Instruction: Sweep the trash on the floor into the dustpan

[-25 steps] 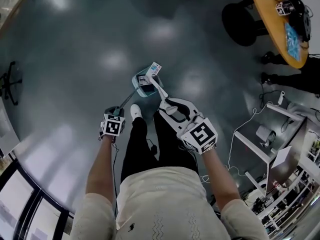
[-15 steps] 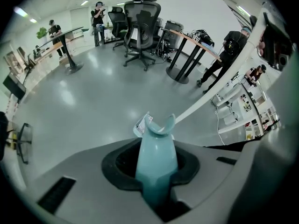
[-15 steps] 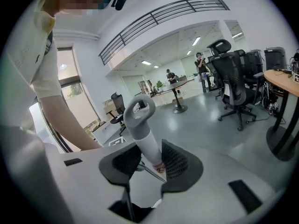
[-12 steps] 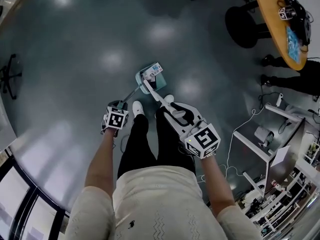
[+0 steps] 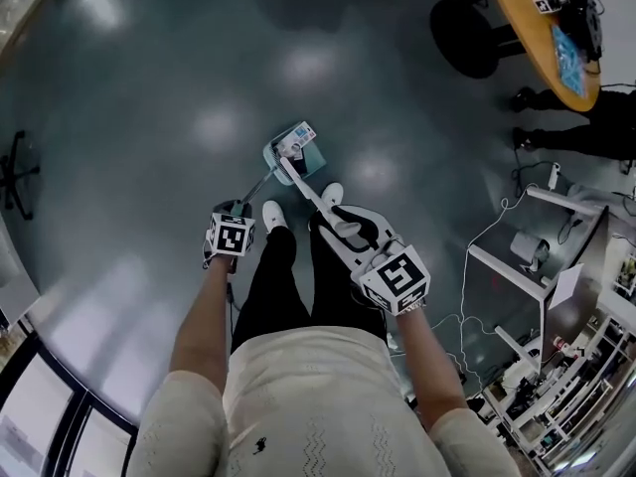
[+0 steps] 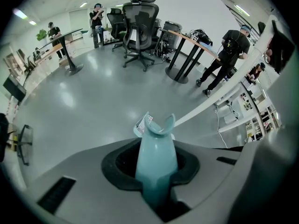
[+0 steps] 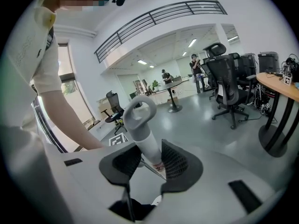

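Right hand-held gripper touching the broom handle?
Touching. The right gripper view shows the right hand-held gripper with its jaws shut on the broom handle, no gap on either side.

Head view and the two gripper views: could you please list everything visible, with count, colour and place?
dustpan: one, teal, on the floor ahead of the shoes
trash: one white printed card, at the dustpan's far edge
broom: one, white handle, grey loop end, slanting to the dustpan
table: one, orange top, upper right
office chairs: at least two, black, near the table
other people: several, standing around the room
shoes: two, white, behind the dustpan
left hand-held gripper: grey, shut on the dustpan's handle
right hand-held gripper: grey, shut on the broom's handle
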The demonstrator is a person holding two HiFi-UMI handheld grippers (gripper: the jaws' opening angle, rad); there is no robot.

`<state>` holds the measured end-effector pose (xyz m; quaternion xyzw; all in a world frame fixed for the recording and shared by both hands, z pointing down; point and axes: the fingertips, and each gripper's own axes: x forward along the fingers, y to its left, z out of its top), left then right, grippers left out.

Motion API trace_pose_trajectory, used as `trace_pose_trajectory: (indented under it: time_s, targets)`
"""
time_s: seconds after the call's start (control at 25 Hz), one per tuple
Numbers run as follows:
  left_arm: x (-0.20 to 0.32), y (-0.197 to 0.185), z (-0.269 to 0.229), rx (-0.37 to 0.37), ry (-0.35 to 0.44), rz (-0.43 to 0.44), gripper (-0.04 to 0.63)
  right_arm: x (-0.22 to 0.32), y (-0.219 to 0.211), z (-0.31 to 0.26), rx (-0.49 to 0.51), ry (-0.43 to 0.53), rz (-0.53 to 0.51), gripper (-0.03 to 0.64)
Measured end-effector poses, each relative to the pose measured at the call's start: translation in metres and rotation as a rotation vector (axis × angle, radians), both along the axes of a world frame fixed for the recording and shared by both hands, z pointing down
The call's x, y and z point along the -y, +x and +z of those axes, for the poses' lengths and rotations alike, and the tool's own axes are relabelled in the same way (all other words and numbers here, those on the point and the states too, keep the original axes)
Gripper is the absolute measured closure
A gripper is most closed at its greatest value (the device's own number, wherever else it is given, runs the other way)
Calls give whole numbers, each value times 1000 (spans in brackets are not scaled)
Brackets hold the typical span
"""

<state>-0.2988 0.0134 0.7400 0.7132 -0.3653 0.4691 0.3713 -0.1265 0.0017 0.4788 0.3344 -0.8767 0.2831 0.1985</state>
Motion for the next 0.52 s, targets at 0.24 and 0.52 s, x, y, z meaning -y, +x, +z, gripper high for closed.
trace_pose_trajectory:
  time_s: [0.24,0.52]
  targets:
    - [-1,5,0,5,-8,9,503,-6,7,0,-20,3,19,480]
    - [-2,5,-3,13,-13,21,505,-15,14,1,-22,1,35,480]
